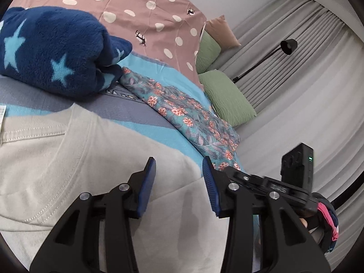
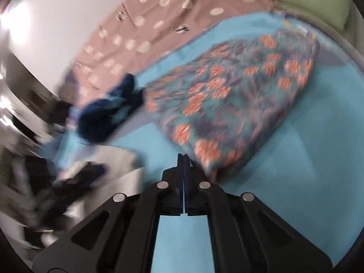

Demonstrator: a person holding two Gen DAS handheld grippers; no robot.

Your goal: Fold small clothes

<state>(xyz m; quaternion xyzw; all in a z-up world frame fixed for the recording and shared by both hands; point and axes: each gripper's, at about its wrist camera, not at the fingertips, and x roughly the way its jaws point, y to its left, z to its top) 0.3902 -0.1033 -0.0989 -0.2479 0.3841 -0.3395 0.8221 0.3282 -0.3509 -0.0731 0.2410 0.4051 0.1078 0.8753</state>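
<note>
A cream T-shirt (image 1: pixel 68 163) lies flat on the blue bed sheet (image 1: pixel 163 134), its collar to the left. My left gripper (image 1: pixel 178 161) hovers over the shirt's shoulder area, open, with nothing between its blue pads (image 1: pixel 145 188). Beyond it lie a teal floral garment (image 1: pixel 188 118) and a navy fleece with light blue stars (image 1: pixel 52 50). The right wrist view is blurred. There my right gripper (image 2: pixel 183 159) is shut, its tips at the near edge of the floral garment (image 2: pixel 227 100); no cloth shows between them. The cream T-shirt (image 2: pixel 118 161) is at its left.
A pink polka-dot cover (image 1: pixel 141 11) spreads at the back. Green pillows (image 1: pixel 225 95) and a tan one (image 1: pixel 221 30) lie at the right. Grey curtains (image 1: pixel 295 79) and a black lamp (image 1: pixel 287 46) stand behind. A gloved hand (image 1: pixel 327 218) holds the right gripper's camera block (image 1: pixel 297 166).
</note>
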